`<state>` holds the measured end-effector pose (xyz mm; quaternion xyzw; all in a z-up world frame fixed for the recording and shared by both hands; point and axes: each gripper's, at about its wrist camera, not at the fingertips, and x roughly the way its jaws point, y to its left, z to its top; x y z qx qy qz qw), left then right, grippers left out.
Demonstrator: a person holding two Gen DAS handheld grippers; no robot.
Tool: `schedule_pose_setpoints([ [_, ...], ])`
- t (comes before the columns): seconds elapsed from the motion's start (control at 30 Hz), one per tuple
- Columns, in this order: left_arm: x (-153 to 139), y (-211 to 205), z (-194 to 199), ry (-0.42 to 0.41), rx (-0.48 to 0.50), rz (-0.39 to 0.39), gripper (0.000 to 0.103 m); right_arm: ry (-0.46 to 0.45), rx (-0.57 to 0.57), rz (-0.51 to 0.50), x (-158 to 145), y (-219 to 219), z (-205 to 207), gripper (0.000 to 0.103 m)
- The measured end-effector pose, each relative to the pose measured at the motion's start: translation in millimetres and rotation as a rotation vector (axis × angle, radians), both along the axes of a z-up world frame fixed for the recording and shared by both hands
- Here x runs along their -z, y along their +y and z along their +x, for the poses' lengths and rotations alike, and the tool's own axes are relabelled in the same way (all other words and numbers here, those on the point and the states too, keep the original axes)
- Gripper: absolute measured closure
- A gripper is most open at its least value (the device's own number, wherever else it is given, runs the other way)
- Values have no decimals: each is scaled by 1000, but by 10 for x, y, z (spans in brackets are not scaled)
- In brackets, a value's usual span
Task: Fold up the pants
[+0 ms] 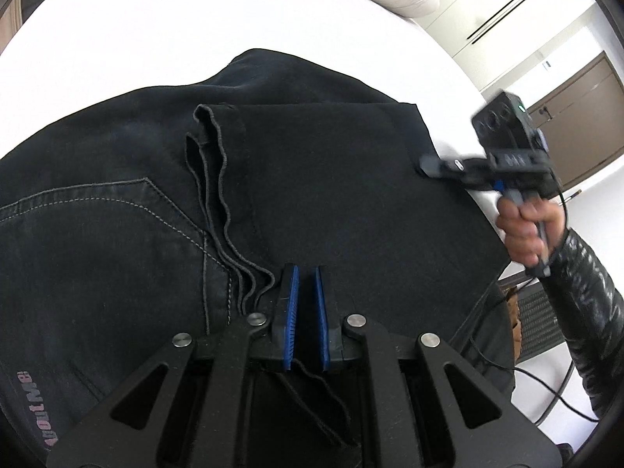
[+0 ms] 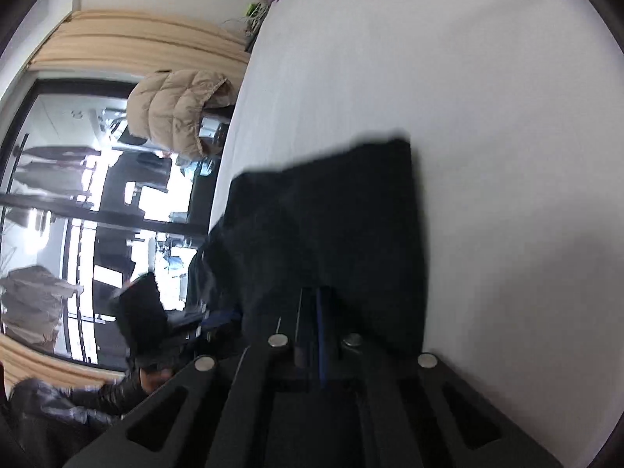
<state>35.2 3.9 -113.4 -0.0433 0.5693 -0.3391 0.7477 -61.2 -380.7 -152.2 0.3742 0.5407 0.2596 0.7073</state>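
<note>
Pants (image 1: 312, 179): dark, nearly black denim cloth, matt, w/ fine weave; grey stitching on pocket (image 1: 117, 210), hems raw and a bit frayed. Printed pink letters near waist look flat, slightly worn. Bed sheet (image 1: 156, 31): white cloth, smooth, matt. Left gripper (image 1: 306, 284): black matt plastic arms, round metal pins shiny; fingers w/ blue ribbed pads (image 1: 291, 312), rubber-like. Right gripper (image 1: 427, 165): black plastic, blurred. Jacket sleeve (image 1: 585, 292): black, glossy, quilted. In right wrist view, puffer coat (image 2: 175, 113): beige cloth, soft sheen; curtain (image 2: 136, 45): tan fabric, matt.
</note>
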Motion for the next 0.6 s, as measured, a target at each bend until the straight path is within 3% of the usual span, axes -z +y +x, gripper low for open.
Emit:
schedule_pose_setpoints([
  [0.23,-38,104,-93,-10,0,-6,94,4,-81,30,-53,181,-698,101],
  [0.43,-41,92,-212,-23,3,-4,94,5,-34,2,-155,232,-1036,100],
  [0.5,-76,102,-249,-29,2,-4,94,-53,-10,-6,-319,230,-1090,88],
  [0.57,-87,107,-260,-34,-3,-8,94,-136,47,38,-462,204,-1060,57],
  [0.6,-92,110,-269,-38,-4,-10,94,-162,73,55,-499,207,-1020,51],
])
